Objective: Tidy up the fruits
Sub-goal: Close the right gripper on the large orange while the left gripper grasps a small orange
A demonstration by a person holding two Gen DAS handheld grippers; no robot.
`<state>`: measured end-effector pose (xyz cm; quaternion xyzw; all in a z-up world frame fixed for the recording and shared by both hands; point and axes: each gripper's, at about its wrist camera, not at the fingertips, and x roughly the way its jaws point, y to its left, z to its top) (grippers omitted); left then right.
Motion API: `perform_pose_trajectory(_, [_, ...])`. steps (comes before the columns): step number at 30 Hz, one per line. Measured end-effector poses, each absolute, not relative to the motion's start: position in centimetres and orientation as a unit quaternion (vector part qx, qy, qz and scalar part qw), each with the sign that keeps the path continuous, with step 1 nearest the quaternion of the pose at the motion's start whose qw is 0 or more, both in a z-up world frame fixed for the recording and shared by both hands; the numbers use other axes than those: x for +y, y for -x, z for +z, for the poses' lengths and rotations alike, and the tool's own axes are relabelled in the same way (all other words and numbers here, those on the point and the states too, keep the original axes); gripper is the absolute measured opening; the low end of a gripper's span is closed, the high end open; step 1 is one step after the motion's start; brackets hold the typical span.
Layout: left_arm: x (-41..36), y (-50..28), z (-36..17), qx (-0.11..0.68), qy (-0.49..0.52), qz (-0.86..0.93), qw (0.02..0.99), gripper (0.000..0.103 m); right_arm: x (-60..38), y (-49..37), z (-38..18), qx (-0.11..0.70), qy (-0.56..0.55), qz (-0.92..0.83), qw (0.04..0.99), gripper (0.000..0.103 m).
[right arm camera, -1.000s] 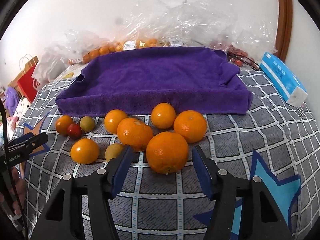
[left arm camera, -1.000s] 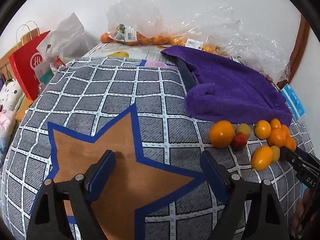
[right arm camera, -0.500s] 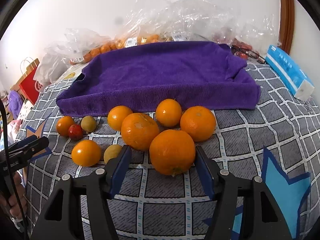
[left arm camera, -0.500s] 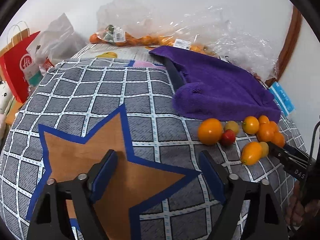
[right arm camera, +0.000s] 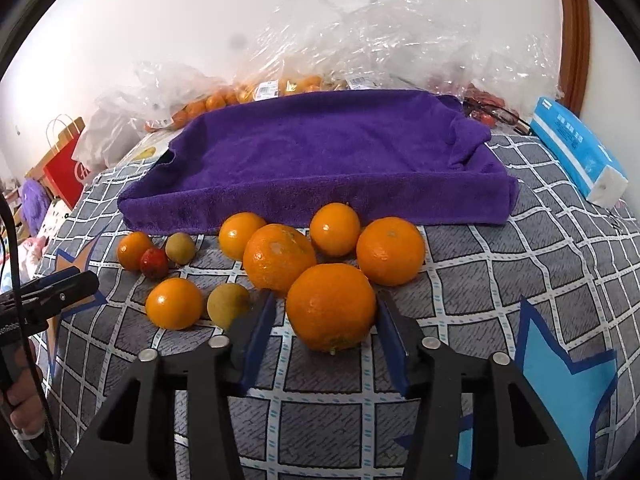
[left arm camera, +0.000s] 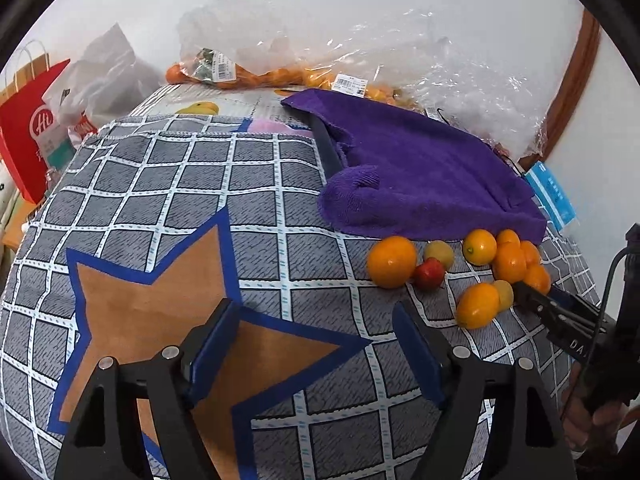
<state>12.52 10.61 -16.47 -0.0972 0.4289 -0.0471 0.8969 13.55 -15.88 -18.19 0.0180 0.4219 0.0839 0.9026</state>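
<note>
The right claw (right arm camera: 326, 326) is closing around the big orange (right arm camera: 331, 306), pads not yet pressing; the fruit lies just before the purple towel (right arm camera: 320, 168); the left claw (left arm camera: 316, 354) stands wide, empty.

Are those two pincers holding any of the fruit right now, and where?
Nothing is held yet. The right gripper is closing its fingers around the big orange, either side of its middle. The left gripper is open over bare cloth.

Surface: grey checked cover (right arm camera: 480, 264) with star patches. Purple towel (right arm camera: 320, 152) spread at far middle. Loose oranges (right arm camera: 390, 250) and smaller fruit clustered just near of towel. Blue tissue pack (right arm camera: 576, 152) far right. Clear bags of fruit (right arm camera: 224, 100) along far edge.
</note>
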Motion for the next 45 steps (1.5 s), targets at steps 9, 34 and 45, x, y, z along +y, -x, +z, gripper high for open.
perform_pose_trajectory(9, [10.4, -13.0, -16.0, 0.43, 0.107, -0.061, 0.894, 0.077, -15.6, -13.4, -17.9, 0.41, -0.003, 0.093, 0.907, 0.044])
perform_pose_trajectory(34, [7.4, -16.4, -16.3, 0.437, 0.121, -0.112, 0.884, 0.032, -16.2, -13.0, -17.8, 0.423, -0.009, 0.119, 0.898, 0.051])
perform_pose_trajectory(45, [7.6, -16.8, -17.2, 0.447, 0.114, -0.1, 0.882, 0.032, -15.8, -14.0, -18.5, 0.432, -0.004, 0.107, 0.895, 0.06])
